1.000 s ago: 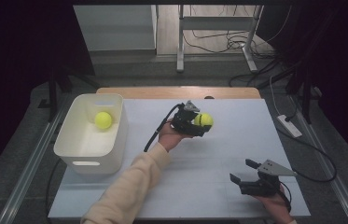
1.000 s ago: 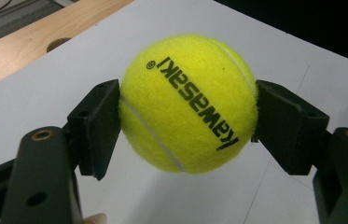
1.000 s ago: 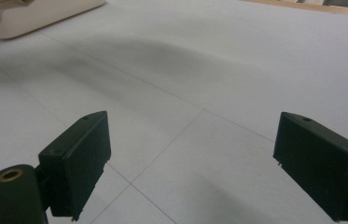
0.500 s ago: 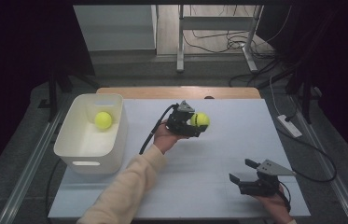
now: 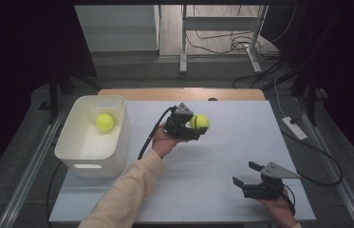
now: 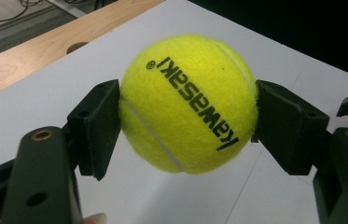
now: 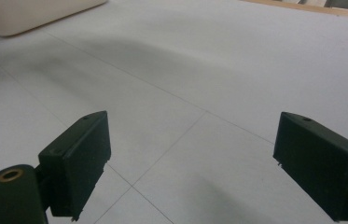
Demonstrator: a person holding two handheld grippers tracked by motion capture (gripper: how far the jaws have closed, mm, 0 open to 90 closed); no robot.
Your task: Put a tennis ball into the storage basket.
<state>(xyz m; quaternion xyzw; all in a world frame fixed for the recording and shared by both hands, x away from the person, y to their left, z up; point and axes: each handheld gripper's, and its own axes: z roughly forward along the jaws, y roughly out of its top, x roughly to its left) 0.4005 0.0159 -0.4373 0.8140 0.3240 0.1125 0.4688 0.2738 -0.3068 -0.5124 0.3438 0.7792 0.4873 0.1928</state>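
Observation:
My left gripper (image 5: 197, 127) is shut on a yellow tennis ball (image 5: 199, 122) and holds it in the air over the middle of the white table (image 5: 222, 156). In the left gripper view the ball (image 6: 188, 102), printed with black letters, sits squeezed between both pads of that gripper (image 6: 186, 128). A second yellow tennis ball (image 5: 105, 122) lies inside the white bin (image 5: 82, 154) at the table's left. Near the front right edge my right gripper (image 5: 245, 174) rests low, open, with nothing between its jaws. The right gripper view looks past that gripper (image 7: 188, 163) at bare table.
A strip of wooden tabletop (image 5: 179, 93) runs along the far edge. A white power strip (image 5: 293, 128) and cables lie off the table's right side. The bin's corner (image 7: 31, 14) appears at the top left of the right gripper view.
My left hand has carried the ball a little leftward, toward the bin. The right gripper has stayed where it was.

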